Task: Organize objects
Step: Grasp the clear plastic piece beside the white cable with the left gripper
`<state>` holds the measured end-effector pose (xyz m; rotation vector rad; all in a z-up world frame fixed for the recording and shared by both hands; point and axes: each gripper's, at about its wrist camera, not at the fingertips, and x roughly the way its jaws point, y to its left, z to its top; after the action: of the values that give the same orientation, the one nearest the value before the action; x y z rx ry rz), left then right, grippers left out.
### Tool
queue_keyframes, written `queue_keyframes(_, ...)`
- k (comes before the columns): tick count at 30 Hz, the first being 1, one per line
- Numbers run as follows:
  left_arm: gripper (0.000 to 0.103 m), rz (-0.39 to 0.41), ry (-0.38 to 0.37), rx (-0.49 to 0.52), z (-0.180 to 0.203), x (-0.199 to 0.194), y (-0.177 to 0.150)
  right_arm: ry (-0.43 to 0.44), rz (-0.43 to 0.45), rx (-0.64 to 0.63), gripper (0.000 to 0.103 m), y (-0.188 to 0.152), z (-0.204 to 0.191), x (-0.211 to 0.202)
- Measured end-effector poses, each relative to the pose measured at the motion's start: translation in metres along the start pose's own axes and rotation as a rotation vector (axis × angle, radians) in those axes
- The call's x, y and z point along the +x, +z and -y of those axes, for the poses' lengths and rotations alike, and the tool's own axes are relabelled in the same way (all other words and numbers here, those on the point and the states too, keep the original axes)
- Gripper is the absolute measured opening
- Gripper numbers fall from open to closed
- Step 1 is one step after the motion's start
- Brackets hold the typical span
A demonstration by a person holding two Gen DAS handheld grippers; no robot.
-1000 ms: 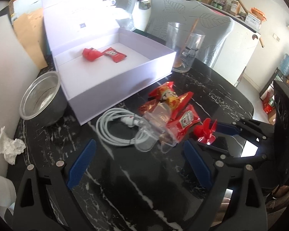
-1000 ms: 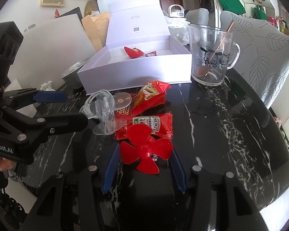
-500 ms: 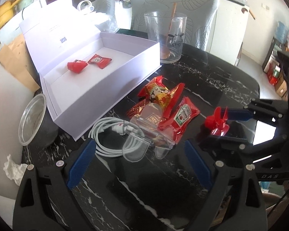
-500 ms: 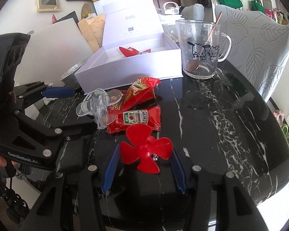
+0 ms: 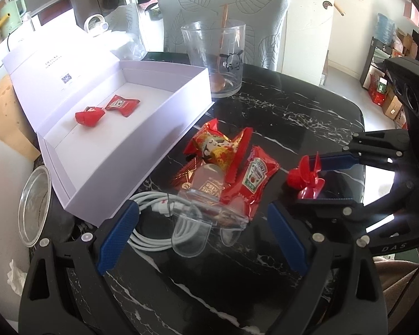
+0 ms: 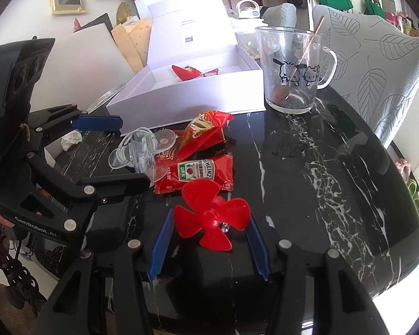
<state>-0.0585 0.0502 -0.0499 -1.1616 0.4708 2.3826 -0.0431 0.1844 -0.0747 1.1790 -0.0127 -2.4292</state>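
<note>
My right gripper point(image 6: 209, 229) is shut on a red plastic propeller point(image 6: 212, 217) and holds it above the black marble table; the propeller also shows in the left wrist view point(image 5: 307, 177). My left gripper point(image 5: 201, 234) is open and empty, its blue fingers either side of a clear plastic piece point(image 5: 206, 217) and a coiled white cable point(image 5: 150, 231). Red Heinz ketchup packets point(image 5: 251, 178) and a red snack bag point(image 5: 218, 145) lie beyond. An open white box point(image 5: 120, 128) at the left holds two red packets point(image 5: 106, 109).
A glass mug point(image 5: 218, 58) with a spoon stands behind the box. A metal bowl point(image 5: 33, 203) and crumpled tissue point(image 5: 16, 276) lie at the left. A grey leaf-pattern chair point(image 6: 377, 64) stands behind the table. The table edge point(image 6: 405, 273) is at the right.
The right gripper has lifted the red propeller off the table. The left gripper has moved right and turned toward the pile of packets, staying open.
</note>
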Motion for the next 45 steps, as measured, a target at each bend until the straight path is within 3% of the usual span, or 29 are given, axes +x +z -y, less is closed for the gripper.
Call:
queue_keyframes(6,0.093,-0.031,-0.055,0.021,-0.001,0.010,0.001,0.006,-0.008,-0.004,0.053,0.001,0.001,0.001)
queue_keyframes(10,0.093,-0.017,-0.035,0.055,0.001,0.012,0.001,0.007,-0.011,0.001,0.053,0.002,0.001,0.002)
queue_keyframes(18,0.092,0.035,-0.077,0.093,0.000,0.010,-0.002,0.007,-0.007,0.010,0.053,0.001,0.001,0.001)
queue_keyframes(21,0.088,0.069,-0.078,0.112,-0.002,0.008,-0.003,0.026,-0.005,0.025,0.053,0.001,0.004,0.000)
queue_keyframes(24,0.080,0.048,-0.089,0.111,-0.003,0.011,-0.004,0.035,-0.007,0.039,0.053,0.001,0.006,-0.001)
queue_keyframes(29,0.060,0.012,-0.082,0.113,0.001,0.019,-0.011,0.014,-0.012,0.023,0.053,0.001,0.004,-0.001)
queue_keyframes(34,0.060,0.016,-0.055,0.145,0.009,0.016,-0.017,0.001,-0.010,0.025,0.052,0.001,0.003,0.000)
queue_keyframes(45,0.060,0.039,-0.054,0.064,0.005,-0.008,-0.021,0.006,0.010,0.007,0.051,0.003,-0.004,-0.009)
